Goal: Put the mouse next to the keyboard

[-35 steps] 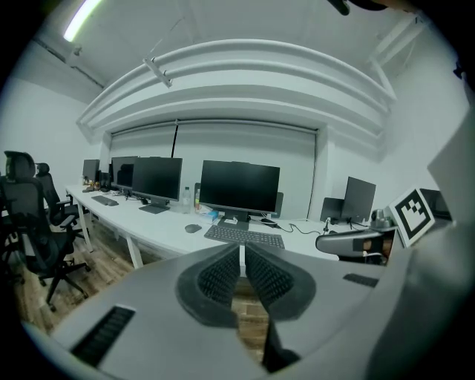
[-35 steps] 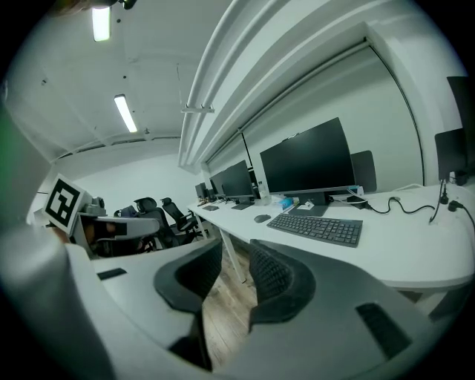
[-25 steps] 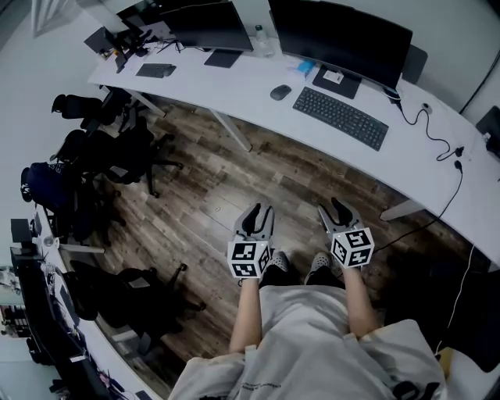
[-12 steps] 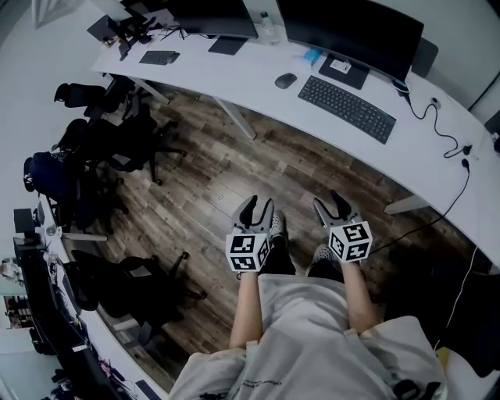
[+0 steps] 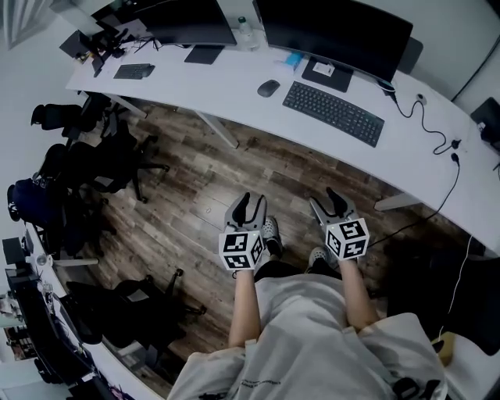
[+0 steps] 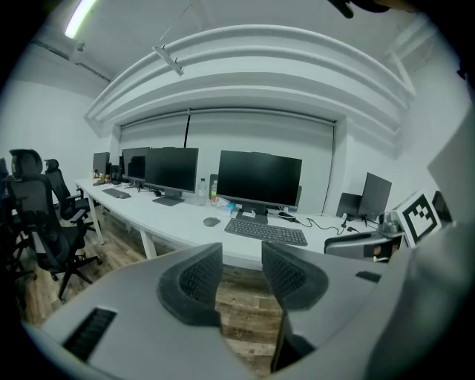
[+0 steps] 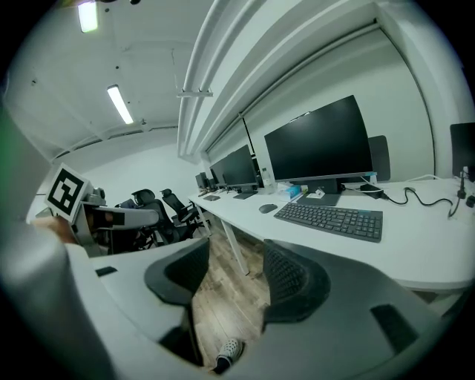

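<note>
One mouse [image 5: 268,87]. Two keyboards: big keyboard [image 5: 333,114] by the mouse, small keyboard [image 5: 133,71] at far left. Two big monitors in head view: left monitor [image 5: 191,17], right monitor [image 5: 336,30]. One bottle [image 5: 243,28]. One table [image 5: 234,86] under them all. Two grippers: left gripper [image 5: 249,201], right gripper [image 5: 326,200]. Chairs [image 5: 101,156] bunched, no count.

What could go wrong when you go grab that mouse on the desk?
1. The small dark rounded mouse might slip from the jaws. The left gripper and right gripper have just been opening; both are empty and far from it.
2. The black keyboard lies close beside the mouse, so a nudge could shove it.
3. The loose black cable on the white desk could snag if a reach strays right.
</note>
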{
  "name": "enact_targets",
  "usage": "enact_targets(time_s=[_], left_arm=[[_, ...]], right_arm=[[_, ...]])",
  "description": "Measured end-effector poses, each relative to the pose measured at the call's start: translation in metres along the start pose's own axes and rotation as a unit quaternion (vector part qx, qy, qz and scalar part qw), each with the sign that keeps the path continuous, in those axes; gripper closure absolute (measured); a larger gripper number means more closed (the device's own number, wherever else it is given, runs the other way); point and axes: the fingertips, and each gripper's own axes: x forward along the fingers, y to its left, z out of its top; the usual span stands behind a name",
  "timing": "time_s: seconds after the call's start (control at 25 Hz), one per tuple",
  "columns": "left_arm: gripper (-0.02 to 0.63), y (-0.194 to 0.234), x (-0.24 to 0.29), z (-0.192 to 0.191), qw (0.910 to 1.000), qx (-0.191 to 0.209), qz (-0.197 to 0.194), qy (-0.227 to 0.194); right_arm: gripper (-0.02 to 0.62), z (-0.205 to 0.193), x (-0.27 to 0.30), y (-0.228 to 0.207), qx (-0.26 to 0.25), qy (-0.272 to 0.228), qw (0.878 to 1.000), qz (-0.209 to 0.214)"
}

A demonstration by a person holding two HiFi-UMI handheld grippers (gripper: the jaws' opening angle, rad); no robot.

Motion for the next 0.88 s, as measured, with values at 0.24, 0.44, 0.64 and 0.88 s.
enact_targets(time_s=[0.24,0.44,0.64,0.88], left_arm=[[0.436,0.053,0.028,0.020,0.9996,0.010,-0.025,-0.001],[0.437,0.106,0.055,0.043,0.9983,0.013,-0.057,-0.011],[0.437,0.144,0.081,0.052,0.9962,0.004,-0.086,-0.016],[0.437,0.179,0.103,0.045,0.9941,-0.008,-0.107,-0.016]], right_arm=[[0.360,0.019,0.056,0.016,0.000,0.002,1.000,-0.020],[0.362,0.036,0.103,0.032,-0.005,0.005,0.999,-0.049],[0.362,0.045,0.131,0.038,-0.005,0.009,0.996,-0.091],[0.365,0.033,0.152,0.044,0.004,0.024,0.991,-0.131]])
